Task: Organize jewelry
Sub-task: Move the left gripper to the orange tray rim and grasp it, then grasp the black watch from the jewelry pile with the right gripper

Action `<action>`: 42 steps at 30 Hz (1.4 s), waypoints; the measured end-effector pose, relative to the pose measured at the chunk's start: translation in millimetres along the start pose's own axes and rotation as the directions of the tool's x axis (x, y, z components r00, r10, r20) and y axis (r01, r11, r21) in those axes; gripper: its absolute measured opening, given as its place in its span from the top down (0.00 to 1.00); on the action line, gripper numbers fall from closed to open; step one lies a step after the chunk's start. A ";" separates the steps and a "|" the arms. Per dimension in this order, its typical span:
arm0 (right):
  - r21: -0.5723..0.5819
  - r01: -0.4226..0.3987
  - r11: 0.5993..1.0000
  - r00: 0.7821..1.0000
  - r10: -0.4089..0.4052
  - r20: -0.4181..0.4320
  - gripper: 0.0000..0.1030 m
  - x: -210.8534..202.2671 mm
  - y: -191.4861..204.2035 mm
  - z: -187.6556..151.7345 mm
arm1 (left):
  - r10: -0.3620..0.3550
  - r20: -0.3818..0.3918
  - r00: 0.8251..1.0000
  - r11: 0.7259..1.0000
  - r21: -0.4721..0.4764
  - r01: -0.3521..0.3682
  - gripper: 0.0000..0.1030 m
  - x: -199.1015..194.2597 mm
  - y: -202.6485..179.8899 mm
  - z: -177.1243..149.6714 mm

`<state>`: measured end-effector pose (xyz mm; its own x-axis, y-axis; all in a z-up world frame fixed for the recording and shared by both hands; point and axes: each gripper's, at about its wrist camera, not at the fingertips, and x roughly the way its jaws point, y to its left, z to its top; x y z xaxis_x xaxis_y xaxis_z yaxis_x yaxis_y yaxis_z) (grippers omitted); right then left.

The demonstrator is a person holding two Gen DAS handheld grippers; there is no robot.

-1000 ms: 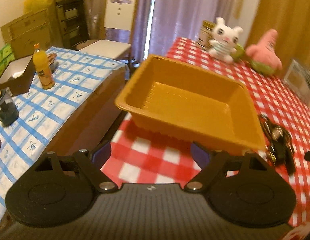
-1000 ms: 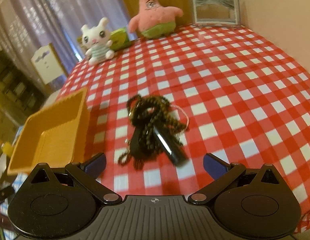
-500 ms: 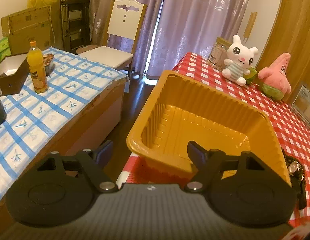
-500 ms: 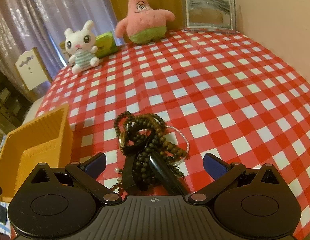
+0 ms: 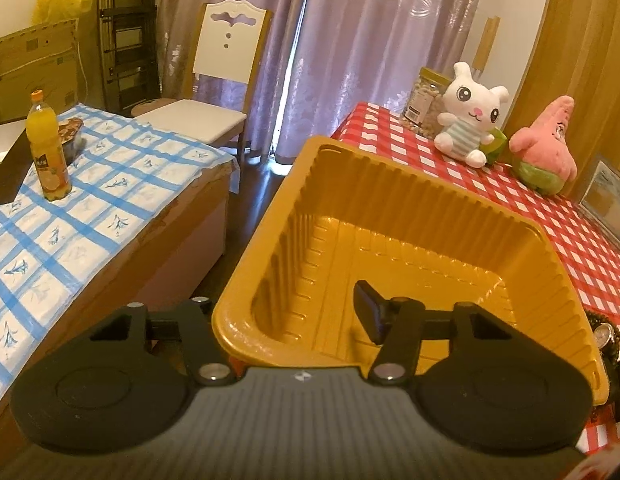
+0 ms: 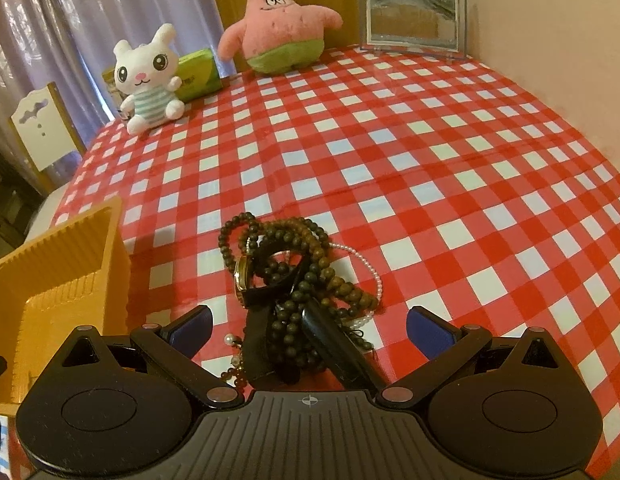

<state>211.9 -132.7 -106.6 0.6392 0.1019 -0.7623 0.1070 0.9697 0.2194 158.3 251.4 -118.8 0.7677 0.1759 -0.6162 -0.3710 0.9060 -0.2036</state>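
Observation:
A yellow plastic tray [image 5: 430, 196] stands at the left edge of the red checked table [image 6: 430, 184]; its side wall [image 6: 70, 276] also shows in the right wrist view. My left gripper [image 5: 286, 316] straddles the tray's near corner. One finger [image 5: 370, 316] is inside the tray and the other is hidden outside below the rim. Its jaws are closing, with a gap still between the inner pad and the wall. A tangled jewelry pile [image 6: 294, 280] lies right of the tray [image 5: 606, 340]: dark bead strings, a black-strapped watch [image 6: 244, 280] and a pearl strand [image 6: 374, 276]. My right gripper [image 6: 308, 330] hangs open over the pile's near end.
A white rabbit plush [image 6: 150, 80], a pink star plush [image 6: 282, 28], a green box [image 6: 198, 74] and a picture frame [image 6: 414, 20] line the table's far side. Left of a floor gap stands a blue-checked table [image 5: 90, 200] with an orange bottle [image 5: 48, 148]. A white chair [image 5: 222, 80] stands behind.
My left gripper has come down onto the tray's near corner and its jaws have narrowed, one finger now inside the tray. My right gripper has closed in over the jewelry pile.

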 end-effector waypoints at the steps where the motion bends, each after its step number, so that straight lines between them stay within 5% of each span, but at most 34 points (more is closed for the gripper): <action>1: 0.002 0.002 1.000 1.000 -0.002 0.002 0.00 -0.1 -0.1 0.1 | -0.001 0.000 1.000 1.000 0.001 0.001 0.51 0.6 0.2 -0.2; 9: 0.001 0.013 1.000 1.000 -0.013 0.022 0.00 -5.0 -1.0 -1.1 | -0.022 0.012 1.000 0.999 0.024 0.022 0.92 -0.3 10.4 7.7; 14: -0.037 0.007 0.999 0.999 -0.005 0.049 0.01 -12.8 -4.5 -6.7 | -0.060 0.020 0.998 0.995 0.086 0.058 0.94 -4.3 10.7 20.9; 25: -0.288 -0.046 0.957 0.999 0.042 -0.018 0.51 -1.6 -15.8 -21.9 | -0.128 0.043 0.991 0.968 0.225 0.115 0.96 -27.0 -21.8 44.4; 29: -0.361 -0.080 0.929 0.996 0.059 -0.069 0.63 11.5 -20.8 -23.1 | -0.107 0.046 0.993 0.969 0.230 0.094 0.96 -38.1 -30.7 40.0; 42: -0.418 -0.144 0.897 0.988 0.104 -0.117 0.79 25.3 -24.5 -21.3 | -0.015 0.074 0.997 0.979 0.203 0.000 0.96 -56.1 -38.6 30.3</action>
<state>209.2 -149.2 -144.2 0.5531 0.2274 -0.8015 -0.3143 0.9479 0.0521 145.5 218.3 -53.3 0.8098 0.1899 -0.5550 -0.2569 0.9654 -0.0445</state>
